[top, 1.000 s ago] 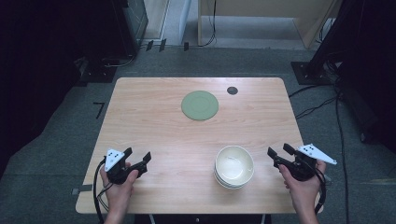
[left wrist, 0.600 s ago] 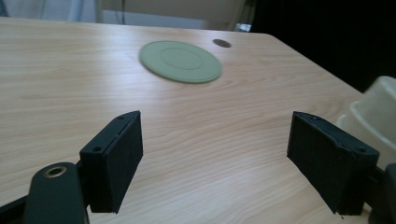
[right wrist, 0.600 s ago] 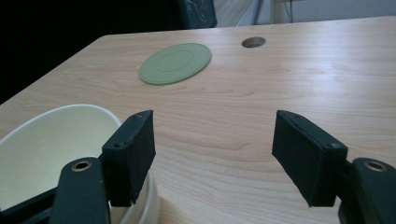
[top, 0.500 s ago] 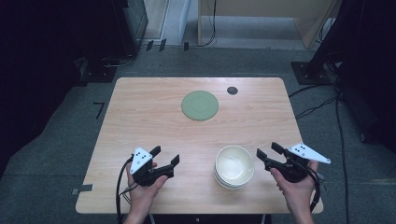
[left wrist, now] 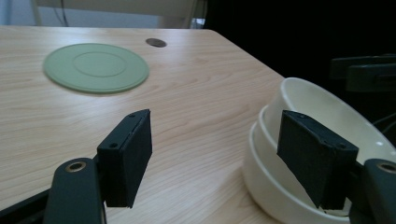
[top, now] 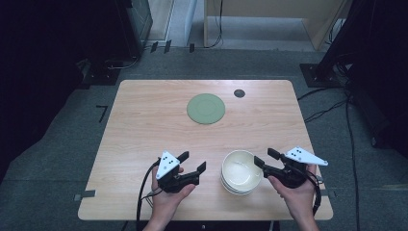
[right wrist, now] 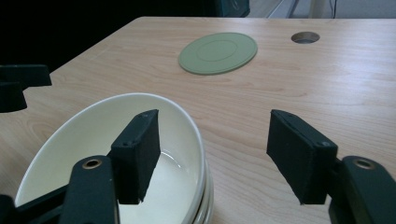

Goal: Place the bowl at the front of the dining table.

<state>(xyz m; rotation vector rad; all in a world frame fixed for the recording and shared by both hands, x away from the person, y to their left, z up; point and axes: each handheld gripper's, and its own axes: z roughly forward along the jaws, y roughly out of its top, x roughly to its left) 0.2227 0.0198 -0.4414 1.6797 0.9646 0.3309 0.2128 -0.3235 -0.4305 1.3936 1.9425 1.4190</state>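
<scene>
The stack of cream bowls (top: 241,172) sits near the front edge of the bench (top: 144,125), right of centre, between my two hands. My left gripper (top: 192,163) is at its nine o'clock, just beside it and not touching; my right gripper (top: 263,158) is at its three o'clock, with one jaw reaching over the rim and the other outside it. Both sets of jaws stand spread with no pad pressing on anything, though both have just been closing a little; in the right gripper view (right wrist: 212,154) the rim lies between my jaws, untouched.

I judge these bowls to be glazed ceramic: stiff, fairly heavy as a stack, slick on the surface, and liable to chip or break if dropped or knocked. The nested ones may cling or rattle. The rim wall is the place to take hold, one pad inside and one outside, squarely so it cannot slide out.

The bowls stand upright, mouths facing up, axis vertical; being round, they have no long axis across the bench. The green disc (top: 206,108) lies at twelve o'clock from them, well apart.
</scene>
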